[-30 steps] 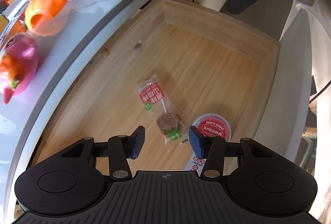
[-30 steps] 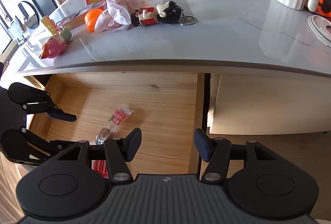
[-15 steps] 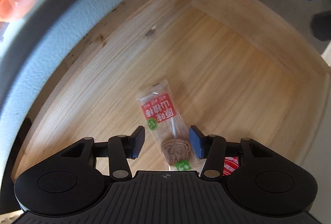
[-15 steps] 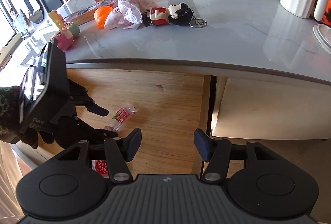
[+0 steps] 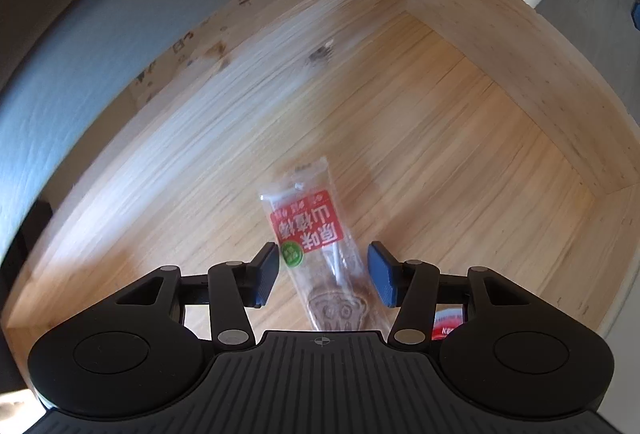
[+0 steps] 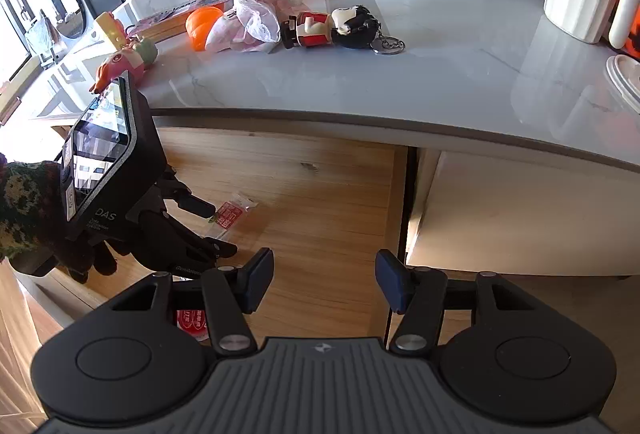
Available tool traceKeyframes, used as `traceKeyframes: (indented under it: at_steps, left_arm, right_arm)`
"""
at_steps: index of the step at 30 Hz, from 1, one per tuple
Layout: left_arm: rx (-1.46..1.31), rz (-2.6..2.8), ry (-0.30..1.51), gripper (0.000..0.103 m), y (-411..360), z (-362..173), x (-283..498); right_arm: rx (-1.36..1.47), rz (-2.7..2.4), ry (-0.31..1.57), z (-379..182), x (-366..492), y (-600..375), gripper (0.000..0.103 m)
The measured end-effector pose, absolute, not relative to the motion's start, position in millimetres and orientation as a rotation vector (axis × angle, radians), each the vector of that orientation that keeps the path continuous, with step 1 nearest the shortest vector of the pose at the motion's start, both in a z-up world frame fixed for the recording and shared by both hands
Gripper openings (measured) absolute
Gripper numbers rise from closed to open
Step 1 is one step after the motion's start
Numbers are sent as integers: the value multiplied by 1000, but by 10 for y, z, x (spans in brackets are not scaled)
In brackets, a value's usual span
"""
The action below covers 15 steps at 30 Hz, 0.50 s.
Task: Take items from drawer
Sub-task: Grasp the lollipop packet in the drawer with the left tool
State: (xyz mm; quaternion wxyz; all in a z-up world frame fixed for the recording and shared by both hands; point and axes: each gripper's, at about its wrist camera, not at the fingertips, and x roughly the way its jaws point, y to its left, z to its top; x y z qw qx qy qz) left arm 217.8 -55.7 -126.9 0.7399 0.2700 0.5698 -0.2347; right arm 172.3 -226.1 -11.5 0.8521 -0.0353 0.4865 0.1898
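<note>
Drawer pulled out under grey countertop. Snack packet, clear wrap with red label, flat on wooden floor. Left gripper low inside drawer, fingers spread, packet between blue pads, contact not discernible. Round red-lidded item partly hidden behind right finger. Right gripper spread wide, empty, above drawer's front edge.

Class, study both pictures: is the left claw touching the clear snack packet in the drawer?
Apart. In the left wrist view, the left claw is open astride the snack packet, with bare drawer wood showing between each blue pad and the wrapper.
</note>
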Motion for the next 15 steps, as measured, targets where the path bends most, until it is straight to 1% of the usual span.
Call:
traceKeyframes:
  at_steps: [5, 7, 8, 11, 15]
  left_arm:
    - [576, -532, 1254, 56, -478, -1263, 2161]
    - [568, -551, 1253, 49, -482, -1254, 2151]
    - [562, -565, 1257, 41, -485, -1248, 2143]
    - [593, -587, 1252, 35, -502, -1218, 2081]
    - [629, -653, 1217, 34, -459, -1063, 1970]
  right_arm:
    - [-79, 396, 1024, -122, 1722, -2265, 57]
    - [-83, 397, 1021, -121, 1716, -2260, 57]
    - [-85, 396, 1020, -122, 1714, -2257, 57]
    - [-88, 395, 1020, -127, 1718, -2265, 57]
    - [-87, 392, 1027, -141, 1719, -2273, 57]
